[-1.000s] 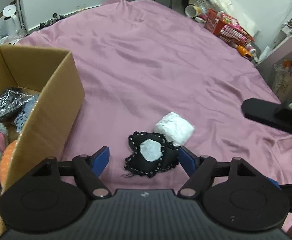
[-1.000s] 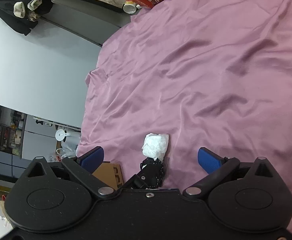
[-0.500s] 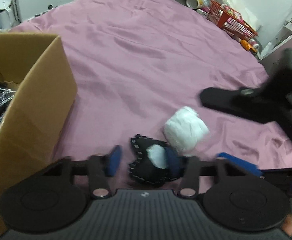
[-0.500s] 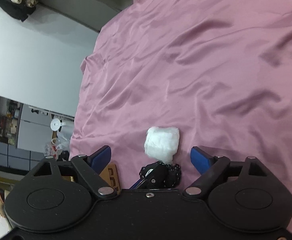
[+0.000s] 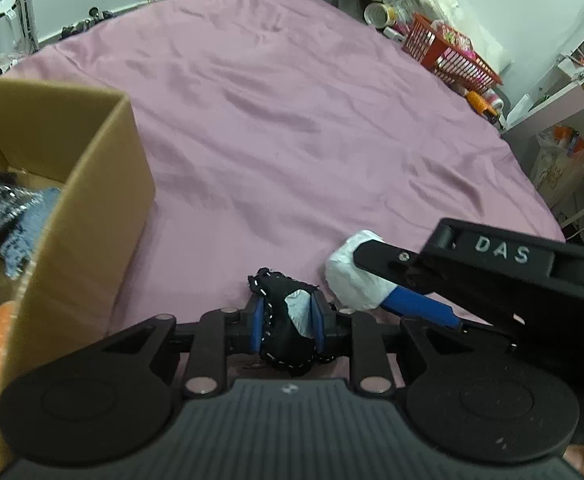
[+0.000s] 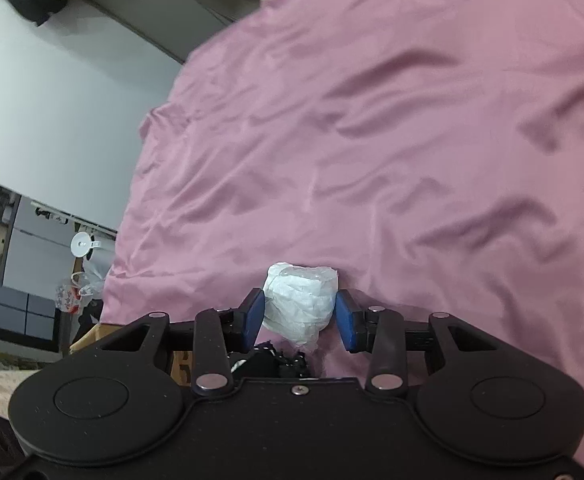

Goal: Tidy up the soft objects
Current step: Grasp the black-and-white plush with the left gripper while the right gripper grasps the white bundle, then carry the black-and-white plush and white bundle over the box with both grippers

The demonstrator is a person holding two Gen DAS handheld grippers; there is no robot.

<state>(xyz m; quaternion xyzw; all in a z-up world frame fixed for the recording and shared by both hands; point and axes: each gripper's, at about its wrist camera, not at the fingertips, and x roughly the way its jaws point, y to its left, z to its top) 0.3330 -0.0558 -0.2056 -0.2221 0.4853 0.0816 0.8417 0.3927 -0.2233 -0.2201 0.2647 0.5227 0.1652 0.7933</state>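
A wide pink bed sheet (image 5: 292, 120) lies mostly bare; a cardboard box (image 5: 92, 208) stands at its left edge. Left gripper (image 5: 286, 322) fingers clench a black pouch (image 5: 280, 344); right gripper (image 6: 299, 314) fingers bracket a white bundle (image 6: 299, 300), contact unclear

the stitched pouch (image 5: 284, 320) lies on the bedsheet (image 5: 292, 128), the wrapped bundle (image 5: 351, 280) just right of it, the cardboard box (image 5: 88, 216) left.

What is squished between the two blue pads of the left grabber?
A black stitched soft toy with a white patch, seen in the left wrist view, pinched by the left gripper.
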